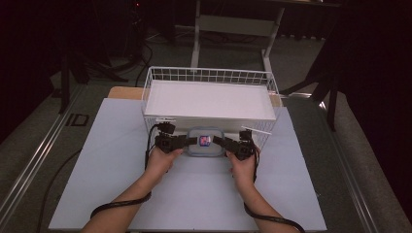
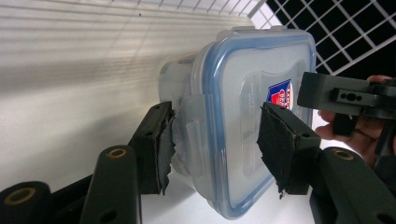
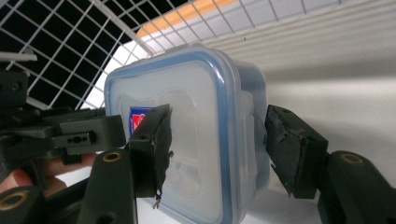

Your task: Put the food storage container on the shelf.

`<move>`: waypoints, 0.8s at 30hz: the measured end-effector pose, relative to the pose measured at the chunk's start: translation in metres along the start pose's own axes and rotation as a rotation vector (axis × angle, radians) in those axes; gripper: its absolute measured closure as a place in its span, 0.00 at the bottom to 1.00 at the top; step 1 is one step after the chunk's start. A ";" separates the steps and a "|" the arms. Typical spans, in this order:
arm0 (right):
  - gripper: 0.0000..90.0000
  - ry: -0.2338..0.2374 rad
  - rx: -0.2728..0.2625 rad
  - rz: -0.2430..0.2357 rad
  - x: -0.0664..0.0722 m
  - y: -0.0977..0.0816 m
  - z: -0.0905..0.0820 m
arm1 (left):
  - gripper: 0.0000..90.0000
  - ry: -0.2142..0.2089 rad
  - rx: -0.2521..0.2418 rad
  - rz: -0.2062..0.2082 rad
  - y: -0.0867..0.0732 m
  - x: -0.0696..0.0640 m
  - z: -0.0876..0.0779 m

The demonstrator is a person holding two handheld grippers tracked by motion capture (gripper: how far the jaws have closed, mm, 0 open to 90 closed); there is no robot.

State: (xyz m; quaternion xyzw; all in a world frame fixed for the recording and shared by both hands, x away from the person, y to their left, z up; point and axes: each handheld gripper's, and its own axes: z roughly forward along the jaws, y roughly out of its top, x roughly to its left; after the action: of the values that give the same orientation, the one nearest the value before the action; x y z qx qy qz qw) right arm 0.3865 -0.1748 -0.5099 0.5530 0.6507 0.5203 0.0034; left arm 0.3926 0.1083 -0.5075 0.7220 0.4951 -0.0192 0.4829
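High view: rounded translucent plastic box (image 1: 205,141).

Behind my container (image 1: 206,142) the wire basket (image 1: 262,76) blocked the way forward; bare table (image 1: 194,194) lay open toward me.

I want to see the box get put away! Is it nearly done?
Partly. Done: the left gripper and right gripper each clamp an end of the lidded plastic box, its lid on. In hand: the box sits just in front of the wire basket. Probably left: lifting it into the basket.
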 end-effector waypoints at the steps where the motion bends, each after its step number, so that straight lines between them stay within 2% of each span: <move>1: 0.47 0.000 -0.002 0.003 0.000 0.001 0.001 | 0.53 0.007 -0.006 0.017 0.000 0.000 0.000; 5: 0.45 0.004 -0.021 0.032 -0.004 0.000 0.004 | 0.51 0.024 -0.053 0.035 -0.003 -0.003 0.005; 7: 0.43 -0.014 -0.031 0.002 -0.003 -0.003 0.006 | 0.47 0.036 -0.070 0.087 -0.005 -0.005 0.008; 9: 0.40 -0.037 -0.032 -0.023 0.000 -0.003 0.008 | 0.44 0.047 -0.086 0.121 -0.007 -0.006 0.011; 11: 0.39 -0.053 -0.030 -0.045 0.002 -0.003 0.009 | 0.42 0.056 -0.098 0.129 -0.008 -0.007 0.013; 13: 0.39 -0.053 -0.027 -0.044 0.002 -0.002 0.010 | 0.41 0.060 -0.112 0.130 -0.009 -0.007 0.014; 16: 0.38 -0.083 -0.034 -0.060 0.002 -0.001 0.012 | 0.42 0.100 -0.127 0.136 -0.010 -0.009 0.015; 17: 0.38 -0.097 -0.039 -0.072 0.001 -0.001 0.012 | 0.42 0.096 -0.138 0.137 -0.011 -0.007 0.015; 18: 0.39 -0.102 -0.038 -0.081 -0.001 -0.001 0.013 | 0.43 0.095 -0.150 0.115 -0.011 -0.006 0.015; 20: 0.39 -0.077 -0.038 -0.070 -0.005 -0.001 0.014 | 0.44 0.087 -0.134 0.088 -0.009 -0.004 0.015; 24: 0.39 -0.096 -0.039 -0.092 -0.003 0.001 0.015 | 0.43 0.099 -0.141 0.116 -0.009 -0.006 0.016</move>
State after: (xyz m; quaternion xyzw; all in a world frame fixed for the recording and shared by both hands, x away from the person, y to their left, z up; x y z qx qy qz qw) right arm 0.3975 -0.1671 -0.5179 0.5468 0.6642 0.5051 0.0695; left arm 0.3903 0.0935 -0.5192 0.7138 0.4757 0.0794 0.5079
